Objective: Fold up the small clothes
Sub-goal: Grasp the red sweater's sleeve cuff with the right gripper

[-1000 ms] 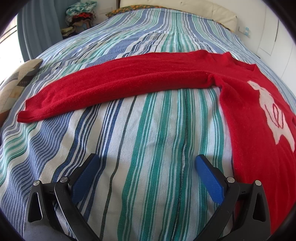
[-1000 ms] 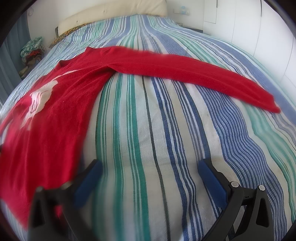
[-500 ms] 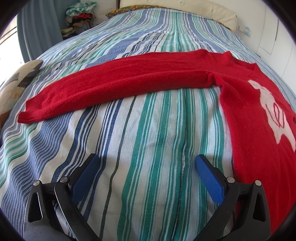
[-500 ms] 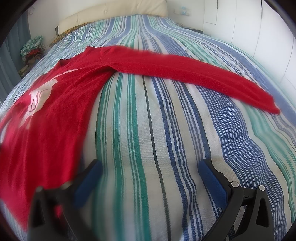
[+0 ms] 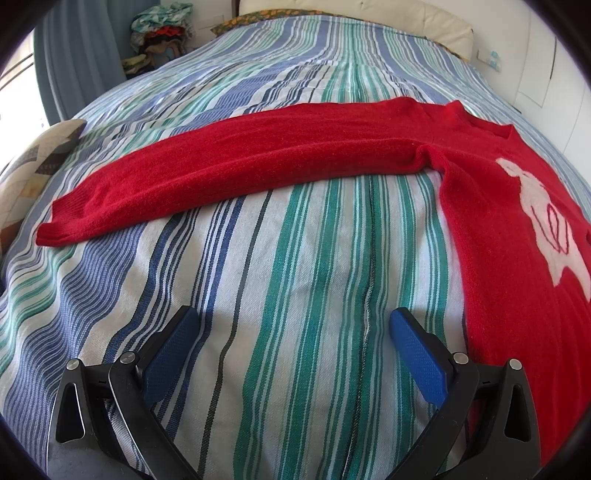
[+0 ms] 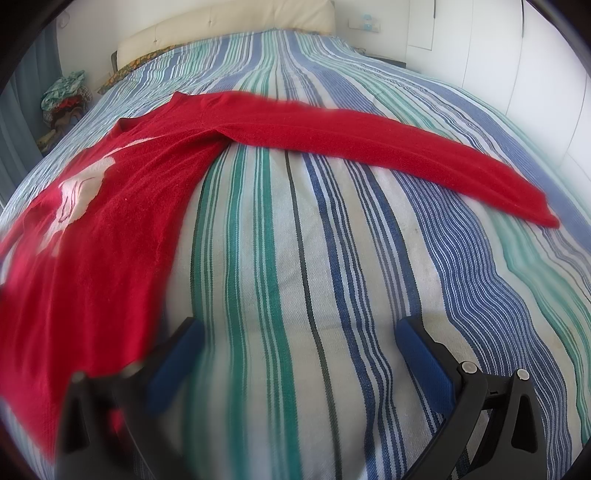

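Note:
A red knitted sweater (image 5: 498,236) with a white figure on its chest lies flat on the striped bedspread (image 5: 295,277). In the left wrist view one sleeve (image 5: 240,166) stretches out to the left, its cuff at the far left. In the right wrist view the sweater's body (image 6: 110,229) is at the left and the other sleeve (image 6: 388,147) stretches to the right. My left gripper (image 5: 291,332) is open and empty over bare bedspread, just left of the sweater's side edge. My right gripper (image 6: 299,339) is open and empty, just right of the body's other edge.
A patterned cushion (image 5: 33,166) lies at the bed's left edge. A pile of clothes (image 5: 159,33) sits beyond the bed's far left corner. A cream headboard (image 6: 229,26) and white wardrobe doors (image 6: 535,74) bound the bed.
The right wrist view has shifted slightly, with the sweater a little lower and nearer. The left view is nearly unchanged. Both grippers stay open.

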The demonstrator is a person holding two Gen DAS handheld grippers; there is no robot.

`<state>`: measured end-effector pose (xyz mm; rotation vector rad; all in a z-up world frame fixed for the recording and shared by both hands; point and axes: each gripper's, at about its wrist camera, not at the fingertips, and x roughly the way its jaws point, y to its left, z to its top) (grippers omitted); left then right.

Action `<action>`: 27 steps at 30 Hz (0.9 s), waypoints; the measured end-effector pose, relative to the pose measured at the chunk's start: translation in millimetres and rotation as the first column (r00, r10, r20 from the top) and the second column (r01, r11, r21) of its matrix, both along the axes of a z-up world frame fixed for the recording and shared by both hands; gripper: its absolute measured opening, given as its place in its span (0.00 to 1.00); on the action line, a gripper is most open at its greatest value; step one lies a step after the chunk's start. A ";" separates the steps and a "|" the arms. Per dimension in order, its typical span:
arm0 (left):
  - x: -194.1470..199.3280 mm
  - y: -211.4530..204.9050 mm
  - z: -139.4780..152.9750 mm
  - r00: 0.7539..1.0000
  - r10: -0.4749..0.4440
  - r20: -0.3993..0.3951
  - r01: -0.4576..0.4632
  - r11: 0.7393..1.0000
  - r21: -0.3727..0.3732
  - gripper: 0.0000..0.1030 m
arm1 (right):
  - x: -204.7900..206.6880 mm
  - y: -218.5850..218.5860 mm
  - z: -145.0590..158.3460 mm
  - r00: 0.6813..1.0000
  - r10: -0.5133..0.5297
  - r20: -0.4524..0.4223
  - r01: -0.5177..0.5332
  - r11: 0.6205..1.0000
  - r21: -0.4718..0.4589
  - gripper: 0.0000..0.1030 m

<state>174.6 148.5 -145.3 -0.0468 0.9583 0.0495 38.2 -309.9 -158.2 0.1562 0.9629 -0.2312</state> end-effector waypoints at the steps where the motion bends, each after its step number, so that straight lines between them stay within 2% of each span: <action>1: -0.3 0.6 0.5 1.000 0.002 -0.005 -0.002 1.000 0.000 1.00 | 0.2 -0.5 0.4 1.000 0.001 -0.003 -0.001 1.000 0.003 1.00; 7: -5.7 -0.4 0.7 1.000 0.001 -0.010 -0.001 1.000 0.027 1.00 | -8.4 -4.0 10.4 0.998 0.014 -0.057 -0.011 0.999 0.051 0.99; 9: -5.3 0.0 -0.1 1.000 0.000 -0.009 0.000 1.000 0.029 1.00 | -18.7 -13.8 24.5 1.000 -0.017 -0.004 0.017 0.992 0.122 0.97; 11: -4.8 -0.5 -0.7 1.000 -0.002 -0.007 0.002 0.999 0.032 1.00 | -32.1 -37.4 43.4 0.989 -0.104 0.106 0.075 0.966 0.247 0.97; 14: -5.1 -1.2 -1.0 1.000 -0.003 -0.001 0.003 0.999 0.038 1.00 | -43.8 -95.4 60.7 0.933 -0.298 0.203 0.189 0.884 0.428 0.97; 15: -5.4 -1.0 -1.0 1.000 -0.003 0.001 0.003 0.999 0.038 1.00 | -45.7 -118.2 61.8 0.906 -0.371 0.205 0.236 0.844 0.482 0.97; 17: -6.1 -1.9 -1.0 1.000 -0.003 0.002 0.003 0.999 0.039 1.00 | -48.1 -166.0 53.4 0.836 -0.525 0.161 0.343 0.728 0.593 0.97; 18: -6.2 -1.9 -1.1 1.000 -0.004 0.002 0.003 0.999 0.039 1.00 | -46.2 -187.4 43.1 0.811 -0.574 0.112 0.379 0.662 0.647 0.94; 19: -6.1 -2.1 -1.0 1.000 -0.004 0.002 0.003 0.999 0.039 1.00 | -42.4 -206.1 32.2 0.786 -0.616 0.058 0.419 0.599 0.683 0.84; 20: -6.2 -2.2 -0.9 1.000 -0.003 0.003 0.003 0.999 0.039 1.00 | -39.9 -222.4 21.3 0.760 -0.650 0.008 0.457 0.544 0.704 0.79; 22: -6.7 -1.7 -0.6 1.000 -0.003 0.006 0.003 0.999 0.039 1.00 | -37.3 -244.6 5.9 0.713 -0.700 -0.031 0.490 0.466 0.737 0.62; 24: -7.5 -2.6 -0.4 1.000 -0.002 0.008 0.002 0.999 0.041 1.00 | -36.1 -258.5 0.8 0.657 -0.753 -0.039 0.513 0.409 0.755 0.57; 25: -7.3 -2.5 -0.5 1.000 -0.003 0.009 0.002 0.999 0.041 1.00 | -34.2 -263.3 0.6 0.635 -0.772 -0.031 0.519 0.396 0.757 0.54; 26: -7.1 -3.0 -0.5 1.000 -0.003 0.009 0.003 0.999 0.042 1.00 | -29.4 -267.1 0.9 0.629 -0.777 -0.029 0.529 0.401 0.748 0.48; 27: -7.2 -2.5 -0.4 1.000 -0.003 0.009 0.003 0.999 0.041 1.00 | -22.4 -270.3 1.7 0.637 -0.770 -0.040 0.550 0.418 0.723 0.23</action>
